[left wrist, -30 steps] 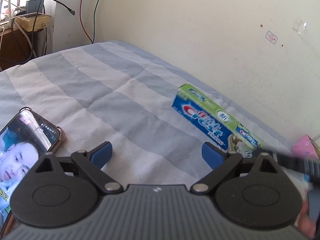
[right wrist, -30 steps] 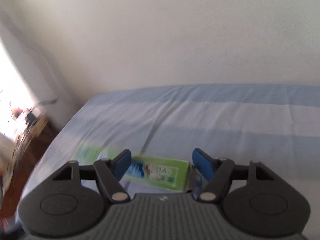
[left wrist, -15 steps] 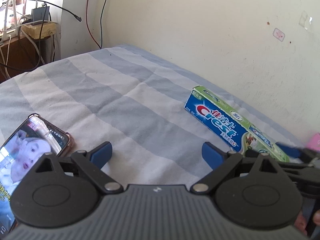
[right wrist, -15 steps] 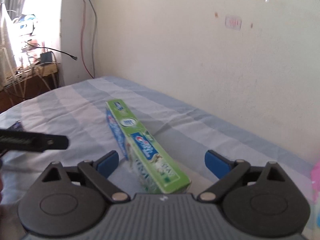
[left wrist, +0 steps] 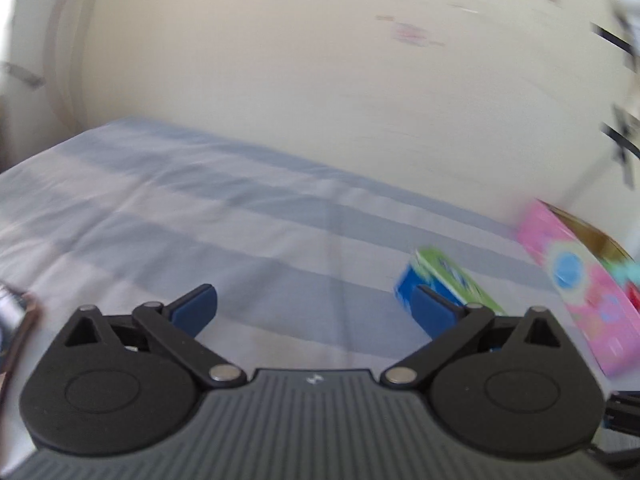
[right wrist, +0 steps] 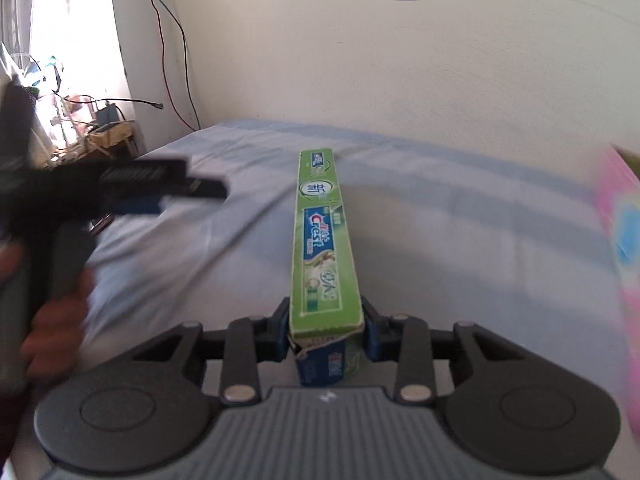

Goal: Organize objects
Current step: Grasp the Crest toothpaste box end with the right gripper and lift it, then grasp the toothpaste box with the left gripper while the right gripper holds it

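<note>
Green-topped toothpaste box (right wrist: 326, 248) now sits pinched at its near, torn end between the blue pads (right wrist: 373, 336) of the right gripper (right wrist: 326, 338). Half a second ago those fingers stood spread either side of the box; they have since closed on it. Judgement: grasp made, next step is lift and carry.

Box runs straight ahead along the gripper's axis, far end toward the wall, over the striped bedsheet (right wrist: 460, 240). Whether it is lifted clear of the sheet cannot be told.

Left gripper (left wrist: 314, 304) is spread and empty, its view blurred by motion. It has swung rightward: the toothpaste box (left wrist: 444, 276) lies just beyond its right pad, and a pink box (left wrist: 580, 280) shows near the wall, possibly the destination. Phone edge (left wrist: 16, 316) at far left.
</note>
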`<control>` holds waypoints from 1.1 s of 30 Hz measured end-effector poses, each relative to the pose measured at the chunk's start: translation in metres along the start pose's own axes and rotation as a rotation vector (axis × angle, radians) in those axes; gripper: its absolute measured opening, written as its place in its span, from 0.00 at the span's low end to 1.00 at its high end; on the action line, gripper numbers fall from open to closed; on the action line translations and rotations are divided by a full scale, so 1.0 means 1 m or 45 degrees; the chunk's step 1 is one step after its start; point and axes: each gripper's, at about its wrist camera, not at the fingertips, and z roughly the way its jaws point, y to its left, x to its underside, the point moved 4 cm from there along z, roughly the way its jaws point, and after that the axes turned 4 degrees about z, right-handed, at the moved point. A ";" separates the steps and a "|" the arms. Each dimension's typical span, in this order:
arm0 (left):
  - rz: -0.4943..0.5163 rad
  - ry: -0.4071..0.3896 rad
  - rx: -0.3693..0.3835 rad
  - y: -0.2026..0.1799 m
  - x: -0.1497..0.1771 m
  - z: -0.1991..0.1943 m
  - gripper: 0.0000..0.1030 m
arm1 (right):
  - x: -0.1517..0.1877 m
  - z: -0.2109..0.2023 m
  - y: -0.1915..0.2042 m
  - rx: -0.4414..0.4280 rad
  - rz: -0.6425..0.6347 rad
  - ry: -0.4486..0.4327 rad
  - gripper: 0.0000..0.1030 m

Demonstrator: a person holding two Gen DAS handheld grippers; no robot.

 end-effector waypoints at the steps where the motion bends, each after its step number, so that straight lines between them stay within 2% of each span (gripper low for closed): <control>1: 0.038 -0.001 0.056 -0.009 0.002 -0.002 1.00 | 0.012 -0.016 -0.005 0.002 0.006 0.002 0.31; 5: 0.229 0.036 0.279 -0.053 0.014 -0.006 1.00 | 0.058 -0.083 -0.028 0.010 -0.012 0.014 0.31; 7: 0.317 0.039 0.358 -0.079 0.021 -0.013 1.00 | 0.079 -0.114 -0.047 0.070 0.013 0.006 0.33; 9: 0.365 0.066 0.466 -0.105 0.029 -0.020 1.00 | 0.098 -0.142 -0.073 0.168 0.089 -0.017 0.42; 10: 0.390 0.067 0.500 -0.118 0.032 -0.025 1.00 | 0.106 -0.156 -0.085 0.232 0.136 -0.050 0.45; 12: 0.434 0.062 0.549 -0.141 0.039 -0.031 1.00 | 0.120 -0.180 -0.113 0.401 0.251 -0.114 0.57; 13: 0.453 0.064 0.566 -0.152 0.042 -0.034 1.00 | 0.125 -0.192 -0.128 0.457 0.324 -0.149 0.58; 15: 0.482 0.066 0.598 -0.167 0.047 -0.039 1.00 | 0.134 -0.213 -0.148 0.461 0.458 -0.220 0.58; 17: 0.486 0.053 0.626 -0.176 0.053 -0.049 1.00 | 0.138 -0.224 -0.152 0.418 0.492 -0.264 0.59; 19: 0.477 0.028 0.630 -0.179 0.059 -0.058 1.00 | 0.137 -0.225 -0.143 0.402 0.416 -0.273 0.69; 20: 0.480 0.018 0.617 -0.179 0.062 -0.062 1.00 | 0.136 -0.225 -0.138 0.400 0.357 -0.280 0.77; 23: 0.506 0.010 0.579 -0.180 0.070 -0.073 1.00 | 0.133 -0.219 -0.124 0.381 0.191 -0.287 0.84; 27: 0.612 0.008 0.521 -0.192 0.080 -0.077 1.00 | 0.129 -0.201 -0.116 0.352 0.115 -0.252 0.86; 33: 0.735 0.031 0.461 -0.216 0.095 -0.073 1.00 | 0.128 -0.188 -0.133 0.353 0.110 -0.238 0.86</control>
